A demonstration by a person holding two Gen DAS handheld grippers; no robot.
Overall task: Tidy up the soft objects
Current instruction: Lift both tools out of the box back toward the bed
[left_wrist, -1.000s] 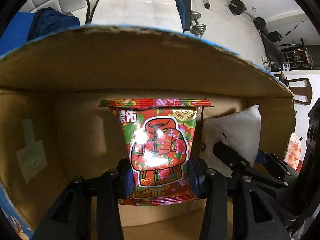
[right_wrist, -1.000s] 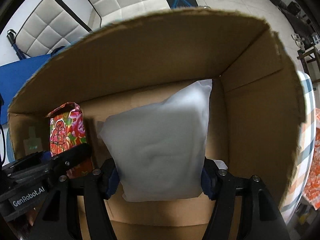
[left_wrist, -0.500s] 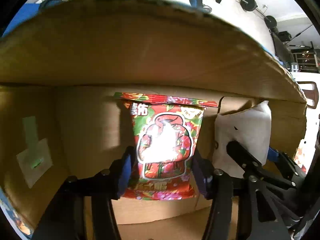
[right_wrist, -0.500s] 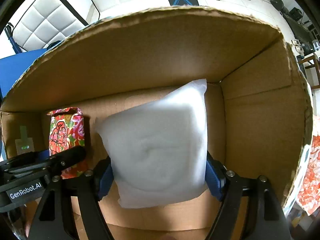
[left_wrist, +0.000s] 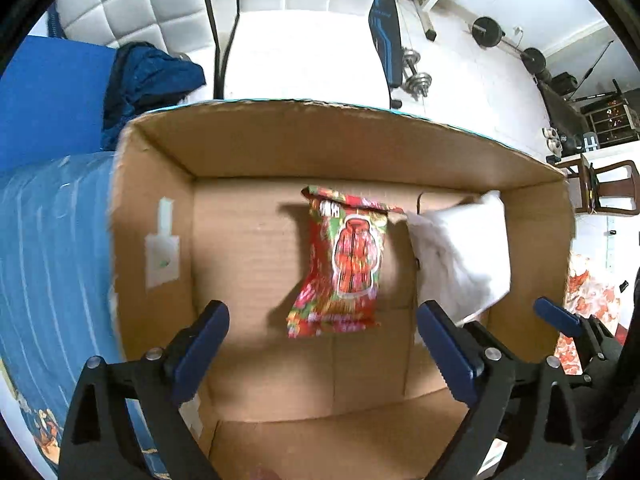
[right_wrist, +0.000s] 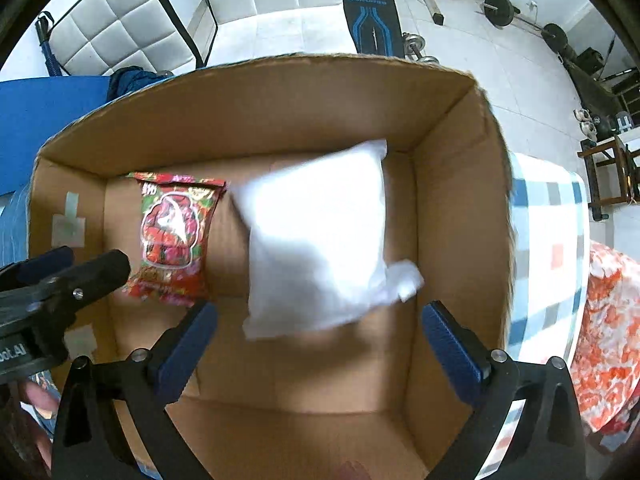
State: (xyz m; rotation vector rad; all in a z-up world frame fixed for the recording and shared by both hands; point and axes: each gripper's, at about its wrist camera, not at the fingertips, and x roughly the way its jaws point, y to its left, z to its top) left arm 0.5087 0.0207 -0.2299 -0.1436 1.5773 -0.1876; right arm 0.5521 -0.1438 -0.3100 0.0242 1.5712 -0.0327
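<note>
A red floral snack packet lies inside the open cardboard box, near its middle; it also shows in the right wrist view. A white soft pillow pack lies beside it on the right and shows in the left wrist view. My left gripper is open and empty above the box, the packet just beyond its fingertips. My right gripper is open and empty above the box, the white pack just beyond it. Both items look blurred.
The box stands on a blue patterned cover. A checked cloth and an orange floral cloth lie to the right. A dark blue garment, a white padded seat and gym weights are behind.
Both grippers opened and let go of the packet and the white pack, which now lie in the box. Both grippers pulled up and back out of the box.
</note>
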